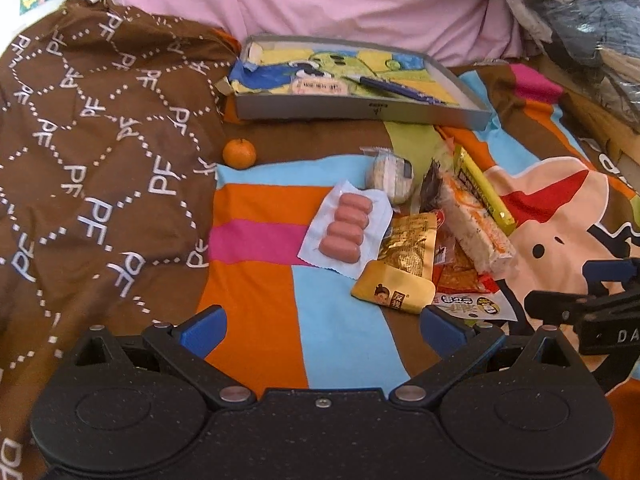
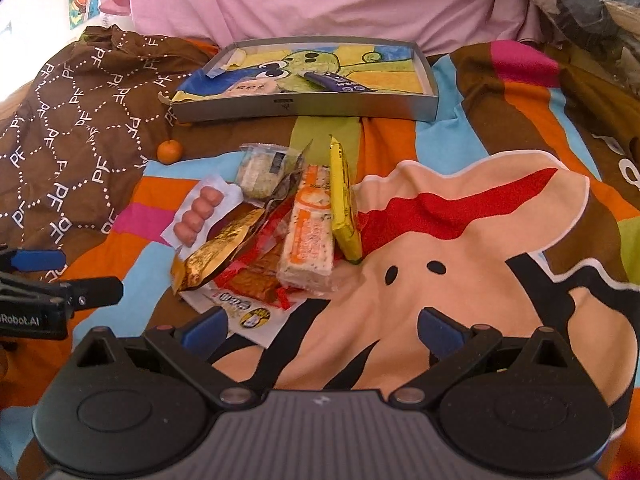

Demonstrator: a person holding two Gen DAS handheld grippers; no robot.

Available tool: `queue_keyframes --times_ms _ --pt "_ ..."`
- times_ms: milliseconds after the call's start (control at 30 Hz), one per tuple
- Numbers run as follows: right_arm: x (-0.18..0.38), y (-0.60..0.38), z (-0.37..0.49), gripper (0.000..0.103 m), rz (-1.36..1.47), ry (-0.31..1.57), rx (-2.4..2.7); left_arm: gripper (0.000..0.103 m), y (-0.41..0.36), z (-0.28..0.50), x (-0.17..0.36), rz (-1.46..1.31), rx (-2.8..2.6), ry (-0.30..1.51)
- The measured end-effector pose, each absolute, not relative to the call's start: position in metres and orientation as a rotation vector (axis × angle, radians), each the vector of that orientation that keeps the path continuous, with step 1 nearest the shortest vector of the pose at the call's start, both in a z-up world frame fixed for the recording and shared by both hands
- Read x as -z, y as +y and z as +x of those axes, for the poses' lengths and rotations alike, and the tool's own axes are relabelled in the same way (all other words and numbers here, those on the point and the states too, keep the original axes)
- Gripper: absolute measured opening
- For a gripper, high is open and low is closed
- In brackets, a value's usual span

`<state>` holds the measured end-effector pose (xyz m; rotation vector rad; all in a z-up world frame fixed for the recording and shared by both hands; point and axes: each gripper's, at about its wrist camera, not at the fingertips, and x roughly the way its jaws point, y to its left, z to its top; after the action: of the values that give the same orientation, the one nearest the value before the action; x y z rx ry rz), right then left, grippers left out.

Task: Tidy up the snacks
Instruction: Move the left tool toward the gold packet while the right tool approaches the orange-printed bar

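Both the left gripper (image 1: 323, 330) and the right gripper (image 2: 322, 330) hover with jaws spread wide and nothing between them, above the colourful blanket (image 1: 344, 344). The snack pile lies ahead of the left jaws and slightly right: the sausage pack (image 1: 346, 228) runs lengthwise away from them, leaning right. Ahead of the right jaws and left of centre, the orange-and-white bar (image 2: 308, 232) and yellow stick (image 2: 343, 204) point away toward the grey tray (image 2: 304, 106).

Bright, even daylight, soft shadows, slight overall blur (fisheye bending and dark corners at edges).
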<state>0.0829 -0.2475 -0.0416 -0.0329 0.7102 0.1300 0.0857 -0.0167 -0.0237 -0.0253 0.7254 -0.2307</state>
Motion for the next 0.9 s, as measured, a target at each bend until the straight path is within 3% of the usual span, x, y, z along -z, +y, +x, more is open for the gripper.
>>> queue_keyframes --times_ms 200,467,567,733,900 --pt "0.045 -0.255 0.102 0.103 -0.022 0.722 -0.151 0.102 -0.020 0.103 0.031 -0.063 0.255 0.774" --pt "0.051 -0.251 0.135 0.090 0.010 0.744 -0.220 0.102 -0.023 0.120 0.033 -0.015 0.302 0.780" --pt "0.055 -0.249 0.146 0.081 0.032 0.764 -0.231 0.102 -0.025 0.126 0.033 -0.013 0.347 0.783" --pt "0.060 -0.249 0.156 0.057 0.063 0.795 -0.226 0.102 -0.030 0.137 0.036 -0.030 0.399 0.807" --pt "0.063 -0.253 0.158 0.048 0.097 0.809 -0.227 0.102 -0.035 0.146 0.041 -0.047 0.447 0.824"
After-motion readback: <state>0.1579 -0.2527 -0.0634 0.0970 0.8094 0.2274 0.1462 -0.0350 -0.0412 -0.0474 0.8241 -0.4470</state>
